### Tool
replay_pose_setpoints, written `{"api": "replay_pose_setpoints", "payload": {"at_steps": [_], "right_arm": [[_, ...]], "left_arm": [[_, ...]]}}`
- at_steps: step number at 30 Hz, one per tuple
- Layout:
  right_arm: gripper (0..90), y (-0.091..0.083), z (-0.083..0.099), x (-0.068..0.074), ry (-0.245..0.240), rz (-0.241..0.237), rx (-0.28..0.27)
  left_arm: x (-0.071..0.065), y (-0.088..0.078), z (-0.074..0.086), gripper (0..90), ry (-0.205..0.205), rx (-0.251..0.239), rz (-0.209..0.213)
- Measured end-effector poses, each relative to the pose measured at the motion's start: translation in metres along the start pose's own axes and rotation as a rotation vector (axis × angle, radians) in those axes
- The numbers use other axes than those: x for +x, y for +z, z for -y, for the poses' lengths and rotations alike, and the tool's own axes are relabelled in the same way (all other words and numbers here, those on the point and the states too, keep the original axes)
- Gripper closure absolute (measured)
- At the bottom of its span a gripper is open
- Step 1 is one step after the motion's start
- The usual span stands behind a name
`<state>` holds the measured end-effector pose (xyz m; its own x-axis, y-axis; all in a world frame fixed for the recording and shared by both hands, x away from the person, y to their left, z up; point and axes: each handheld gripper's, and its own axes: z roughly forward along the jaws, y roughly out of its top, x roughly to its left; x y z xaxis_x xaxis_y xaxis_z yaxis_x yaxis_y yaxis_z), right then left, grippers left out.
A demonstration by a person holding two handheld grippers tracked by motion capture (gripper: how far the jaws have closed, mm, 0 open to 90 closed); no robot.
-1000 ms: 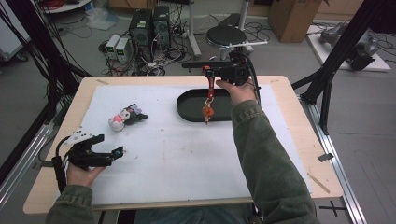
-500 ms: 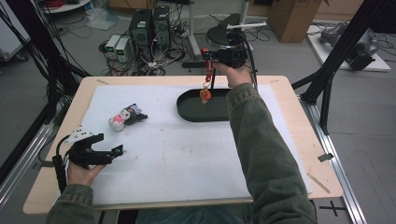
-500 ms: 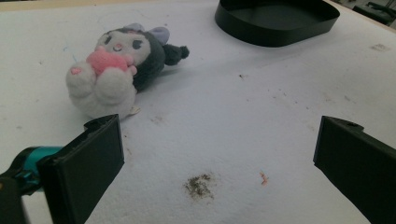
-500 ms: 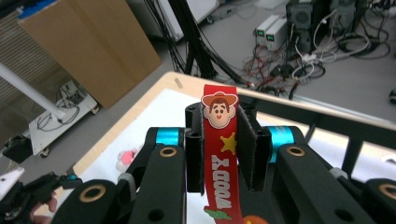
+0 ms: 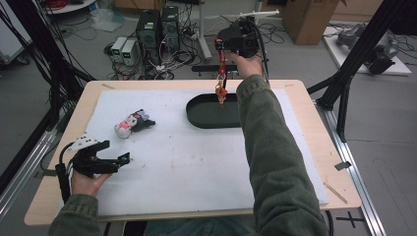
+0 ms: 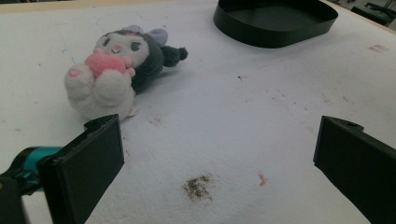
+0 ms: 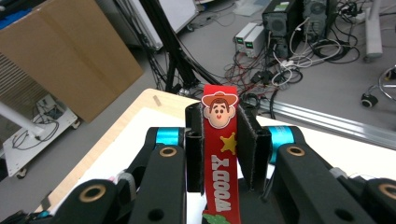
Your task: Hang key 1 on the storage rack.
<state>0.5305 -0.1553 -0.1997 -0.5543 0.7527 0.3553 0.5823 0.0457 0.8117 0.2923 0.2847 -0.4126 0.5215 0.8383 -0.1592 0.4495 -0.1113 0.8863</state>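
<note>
Hanging straight down from the right gripper (image 5: pixel 222 47), whose jaws are clamped on its top end, the red rubber Woody strap (image 5: pixel 222 73) has its long axis vertical and its orange lower end over the far edge of the black oval plastic tray (image 5: pixel 206 119) directly beneath; the left gripper (image 5: pixel 118 160), jaws apart and empty, rests well away near the small plush doll (image 5: pixel 132 123)

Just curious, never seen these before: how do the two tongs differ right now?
The right tongs are shut on a red Woody strap, raised beyond the table's far edge above the black tray. The left tongs stand wide open, holding nothing, low over the white mat near a plush toy. Both have black jaws.
</note>
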Motion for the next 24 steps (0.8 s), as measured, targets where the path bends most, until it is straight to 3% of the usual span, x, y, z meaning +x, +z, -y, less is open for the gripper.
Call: {"api": "replay_pose_setpoints", "payload": {"at_steps": [12, 16, 24], "right_arm": [[75.1, 0.014, 0.002, -0.011, -0.010, 0.065, 0.028], [75.1, 0.016, 0.001, -0.011, -0.018, 0.072, 0.002], [75.1, 0.027, 0.001, -0.019, 0.028, 0.120, -0.034]], "left_arm": [[-0.003, -0.003, 0.000, 2.0, 0.007, -0.014, -0.008], [-0.001, -0.005, 0.001, 2.0, -0.005, -0.023, -0.013], [-0.002, -0.003, 0.002, 2.0, -0.006, -0.021, -0.008]]}}
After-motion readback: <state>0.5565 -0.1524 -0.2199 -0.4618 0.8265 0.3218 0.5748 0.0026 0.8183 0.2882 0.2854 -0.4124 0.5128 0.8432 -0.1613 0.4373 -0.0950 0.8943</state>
